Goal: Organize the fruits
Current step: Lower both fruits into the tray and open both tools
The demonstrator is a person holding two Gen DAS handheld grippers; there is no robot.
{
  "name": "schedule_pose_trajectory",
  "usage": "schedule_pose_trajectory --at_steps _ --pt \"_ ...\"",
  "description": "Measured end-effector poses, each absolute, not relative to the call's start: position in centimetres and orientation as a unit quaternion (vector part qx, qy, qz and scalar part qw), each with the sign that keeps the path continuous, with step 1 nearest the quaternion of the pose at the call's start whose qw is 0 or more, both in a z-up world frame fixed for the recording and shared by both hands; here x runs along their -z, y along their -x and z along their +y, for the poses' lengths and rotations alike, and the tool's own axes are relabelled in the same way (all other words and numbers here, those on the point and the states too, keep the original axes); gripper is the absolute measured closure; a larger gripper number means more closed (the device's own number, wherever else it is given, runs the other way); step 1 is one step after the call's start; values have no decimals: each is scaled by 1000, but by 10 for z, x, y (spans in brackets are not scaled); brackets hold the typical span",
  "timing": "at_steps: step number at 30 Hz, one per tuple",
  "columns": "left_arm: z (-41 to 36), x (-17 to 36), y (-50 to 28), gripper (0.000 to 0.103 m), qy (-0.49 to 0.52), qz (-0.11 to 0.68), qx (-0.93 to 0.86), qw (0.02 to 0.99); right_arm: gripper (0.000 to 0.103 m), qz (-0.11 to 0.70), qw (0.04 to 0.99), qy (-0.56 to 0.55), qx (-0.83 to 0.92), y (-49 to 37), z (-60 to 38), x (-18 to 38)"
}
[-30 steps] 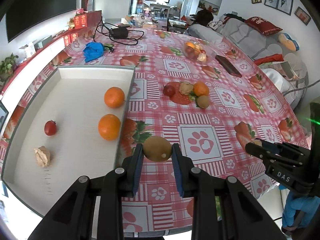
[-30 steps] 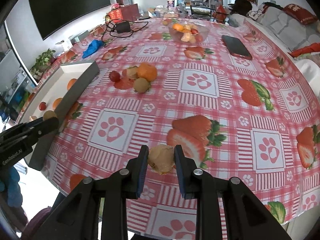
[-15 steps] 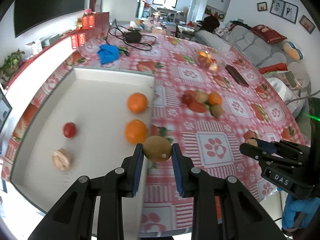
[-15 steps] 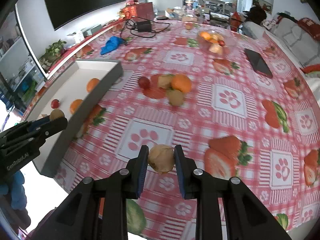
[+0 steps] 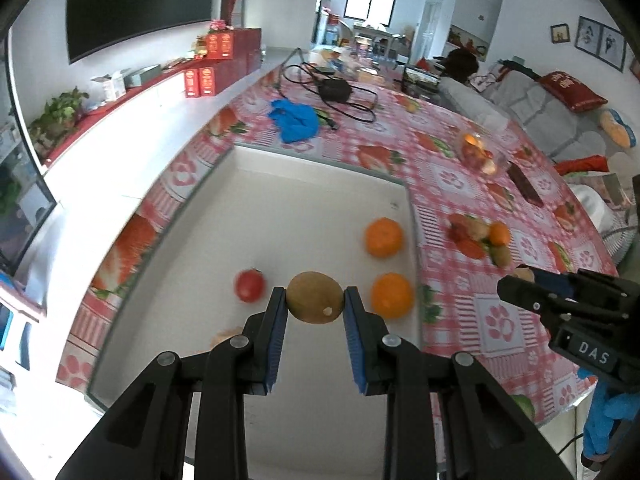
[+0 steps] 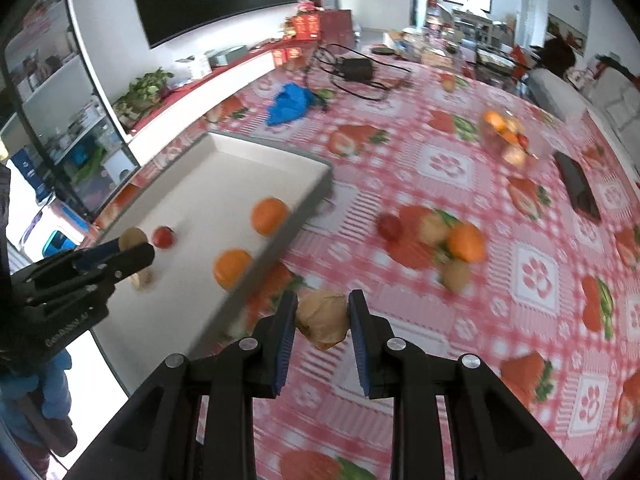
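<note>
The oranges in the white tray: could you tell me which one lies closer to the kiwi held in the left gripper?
The nearer orange, just right of the kiwi in the left gripper; the other orange sits farther up the tray.

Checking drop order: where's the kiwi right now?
Left wrist view: the kiwi is clamped in the left tongs above the white tray, between the tomato and the nearer orange.

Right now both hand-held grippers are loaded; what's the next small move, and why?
Probably lower the left hand-held gripper and release: its kiwi already hangs over bare tray floor between the tomato and an orange.
</note>
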State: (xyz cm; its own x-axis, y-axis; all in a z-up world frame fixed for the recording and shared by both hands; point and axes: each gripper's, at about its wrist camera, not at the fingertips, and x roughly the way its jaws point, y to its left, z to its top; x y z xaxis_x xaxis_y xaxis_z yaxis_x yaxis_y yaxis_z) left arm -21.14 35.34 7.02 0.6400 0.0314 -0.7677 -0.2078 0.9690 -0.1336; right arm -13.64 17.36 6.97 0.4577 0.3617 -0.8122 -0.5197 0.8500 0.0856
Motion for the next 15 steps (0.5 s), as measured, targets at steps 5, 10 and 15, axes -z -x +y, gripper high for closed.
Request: schedule_pose_trajectory --at_steps 5,10,15 --pt "371 -71 204 72 98 419 -81 899 75 450 842 94 -284 128 205 -71" --pt "381 -61 195 72 98 427 -95 894 75 452 832 107 -303 122 235 -69" --pt "387 -48 189 72 99 439 -100 888 75 460 825 107 -311 113 253 -62"
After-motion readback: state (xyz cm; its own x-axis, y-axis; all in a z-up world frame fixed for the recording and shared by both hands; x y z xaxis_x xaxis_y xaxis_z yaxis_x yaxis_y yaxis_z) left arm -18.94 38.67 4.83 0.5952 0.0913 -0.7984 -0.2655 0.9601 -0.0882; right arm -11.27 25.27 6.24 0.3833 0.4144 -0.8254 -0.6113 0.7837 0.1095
